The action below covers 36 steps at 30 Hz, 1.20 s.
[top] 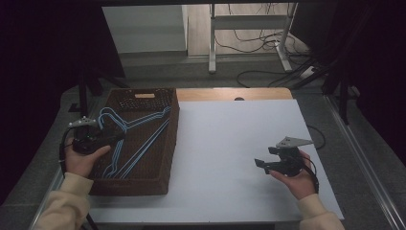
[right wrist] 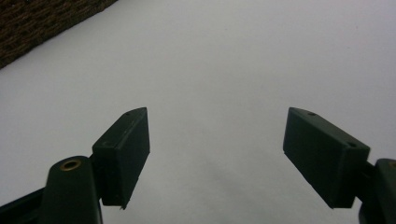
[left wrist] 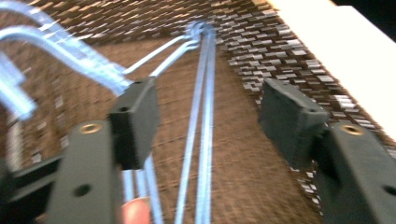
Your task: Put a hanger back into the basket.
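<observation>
A brown wicker basket [top: 168, 143] stands at the left of the white table top [top: 230, 143]. Light blue wire hangers [top: 139, 139] lie inside it. My left gripper [top: 117, 138] hovers over the basket's left side, held in a hand. In the left gripper view its jaws stand apart, open [left wrist: 205, 114], with the hangers' thin wires [left wrist: 203, 140] lying on the basket floor between and below them; the pads touch nothing. My right gripper [top: 262, 165] rests in a hand over the table's right part, open [right wrist: 217, 154], with nothing between its jaws.
The basket's woven wall [left wrist: 280, 60] rises just beyond the left gripper, with the white table edge [left wrist: 345, 51] past it. A corner of the basket [right wrist: 42, 23] lies far left of the right gripper. Beyond the table are a desk frame [top: 249, 38] and floor cables.
</observation>
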Motion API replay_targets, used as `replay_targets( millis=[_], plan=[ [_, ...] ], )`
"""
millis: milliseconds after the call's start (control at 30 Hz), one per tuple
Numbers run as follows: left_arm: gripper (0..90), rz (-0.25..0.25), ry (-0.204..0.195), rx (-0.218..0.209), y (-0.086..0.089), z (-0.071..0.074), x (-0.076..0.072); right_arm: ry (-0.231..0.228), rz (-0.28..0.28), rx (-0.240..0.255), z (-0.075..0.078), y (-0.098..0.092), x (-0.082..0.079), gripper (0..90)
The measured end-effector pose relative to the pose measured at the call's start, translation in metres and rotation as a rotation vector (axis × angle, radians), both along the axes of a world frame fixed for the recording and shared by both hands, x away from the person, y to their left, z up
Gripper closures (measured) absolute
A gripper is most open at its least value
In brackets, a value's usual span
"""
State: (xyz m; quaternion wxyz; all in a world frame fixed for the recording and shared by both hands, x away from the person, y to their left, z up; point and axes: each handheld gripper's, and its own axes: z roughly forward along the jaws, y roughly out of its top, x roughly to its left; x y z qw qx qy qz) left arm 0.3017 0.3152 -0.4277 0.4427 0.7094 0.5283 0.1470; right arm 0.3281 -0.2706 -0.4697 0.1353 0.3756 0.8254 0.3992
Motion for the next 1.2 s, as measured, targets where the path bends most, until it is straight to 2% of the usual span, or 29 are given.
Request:
replay_targets(
  millis=[133,267,367,600,700,800,1200],
  plan=[
    [30.2,-0.076,-0.047,-0.009,-0.019,0.012,-0.01,0.004,-0.001,0.0,0.0,0.0,0.001,22.7],
    [28.4,-0.146,-0.055,-0.001,-0.039,0.015,-0.018,0.007,0.004,0.002,0.0,0.0,0.0,22.3],
    [27.5,-0.191,-0.071,-0.025,-0.053,0.013,-0.026,0.003,0.01,0.007,0.003,-0.001,0.0,21.9],
    [24.6,-0.271,-0.069,-0.002,-0.078,0.001,-0.038,-0.019,0.003,0.042,0.013,-0.014,-0.003,21.9],
    [23.2,-0.28,-0.08,0.023,-0.083,-0.001,-0.04,-0.022,-0.002,0.047,0.014,-0.02,-0.004,22.0],
    [21.7,-0.281,-0.072,0.035,-0.085,-0.004,-0.039,-0.018,-0.004,0.048,0.013,-0.023,-0.004,22.0],
    [17.7,-0.255,-0.067,0.033,-0.081,-0.004,-0.038,-0.015,0.021,0.039,0.011,-0.019,-0.005,21.8]
  ],
)
